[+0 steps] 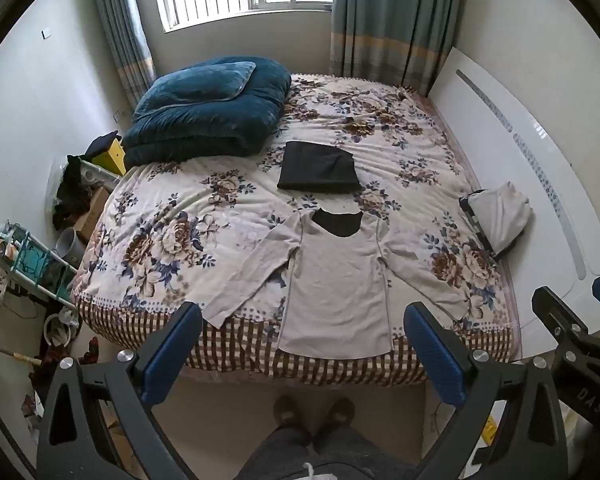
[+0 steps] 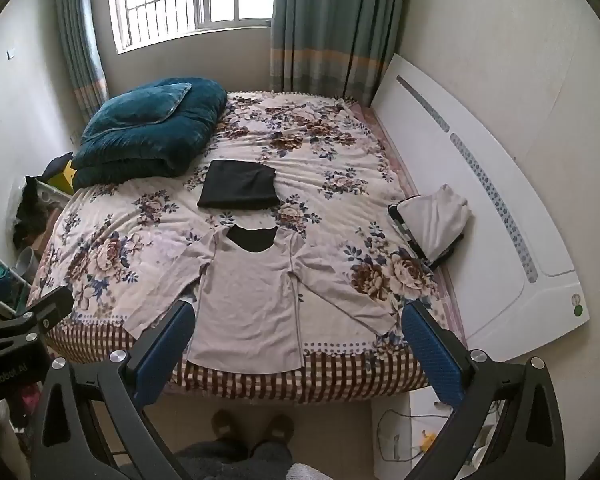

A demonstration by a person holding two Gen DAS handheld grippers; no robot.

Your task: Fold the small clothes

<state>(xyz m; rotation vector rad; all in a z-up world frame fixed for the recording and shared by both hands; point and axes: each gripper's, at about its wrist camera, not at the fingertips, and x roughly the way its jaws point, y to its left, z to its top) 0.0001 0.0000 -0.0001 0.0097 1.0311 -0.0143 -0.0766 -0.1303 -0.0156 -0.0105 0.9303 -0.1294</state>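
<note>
A small beige long-sleeved shirt (image 1: 336, 284) lies flat, sleeves spread, at the near edge of the floral bed (image 1: 172, 208); it also shows in the right wrist view (image 2: 248, 304). A folded black garment (image 1: 318, 166) lies beyond it, also in the right wrist view (image 2: 238, 185). My left gripper (image 1: 302, 312) is open and empty, held above the floor in front of the bed. My right gripper (image 2: 296, 312) is open and empty, beside the left one.
A folded teal quilt with a pillow (image 1: 208, 112) sits at the bed's far left. A light folded cloth on a dark item (image 1: 496, 216) lies at the right by the white headboard (image 1: 540, 168). Cluttered shelves (image 1: 28, 264) stand left. My feet (image 1: 312, 410) are below.
</note>
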